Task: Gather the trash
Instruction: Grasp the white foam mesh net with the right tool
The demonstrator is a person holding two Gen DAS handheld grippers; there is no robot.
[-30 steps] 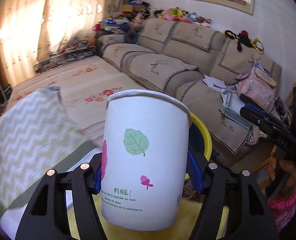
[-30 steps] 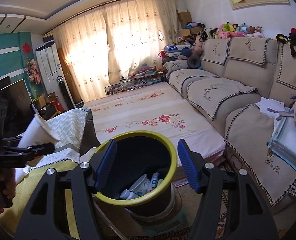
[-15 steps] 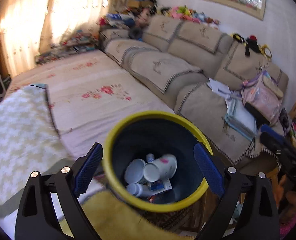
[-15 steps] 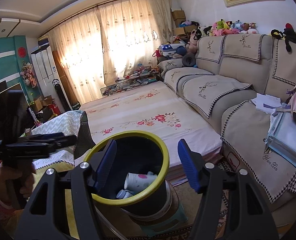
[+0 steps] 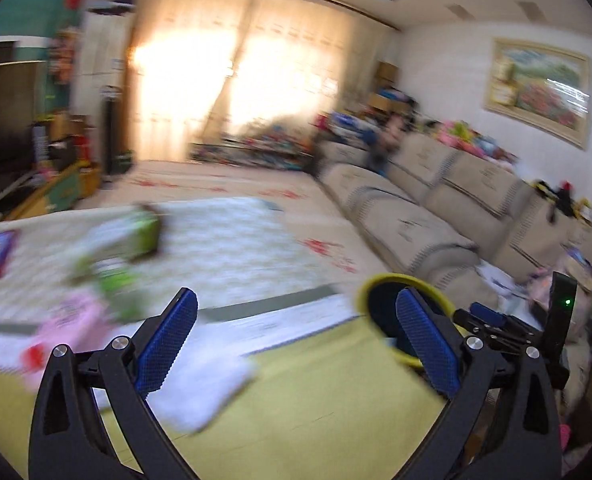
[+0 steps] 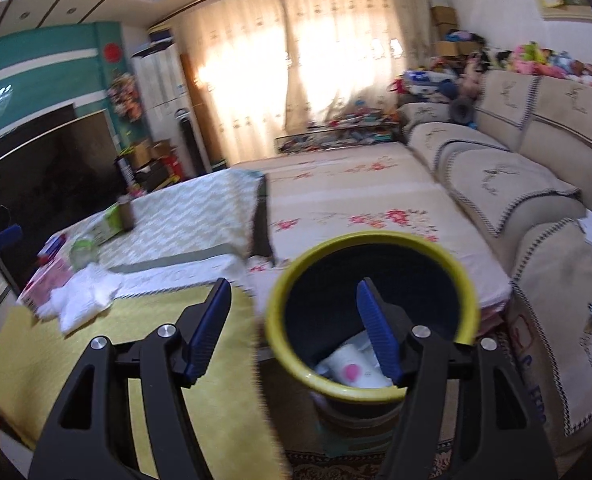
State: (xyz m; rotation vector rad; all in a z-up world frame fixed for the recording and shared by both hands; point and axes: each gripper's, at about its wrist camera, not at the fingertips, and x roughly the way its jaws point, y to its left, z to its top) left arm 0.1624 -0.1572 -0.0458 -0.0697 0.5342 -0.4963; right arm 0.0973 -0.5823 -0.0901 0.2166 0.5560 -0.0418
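Left gripper [image 5: 296, 336], jaws just opened wide and empty, over the counter [image 5: 336, 408]; right gripper [image 6: 296, 328], jaws apart, astride the bin [image 6: 372, 392] rim.

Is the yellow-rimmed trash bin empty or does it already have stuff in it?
Not empty. The right wrist view looks down into the trash bin and shows a white paper cup with a pink mark lying at the bottom.

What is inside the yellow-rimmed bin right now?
The bin holds a white paper cup with a pink mark among other white trash. The right gripper's finger and the near rim hide the rest.
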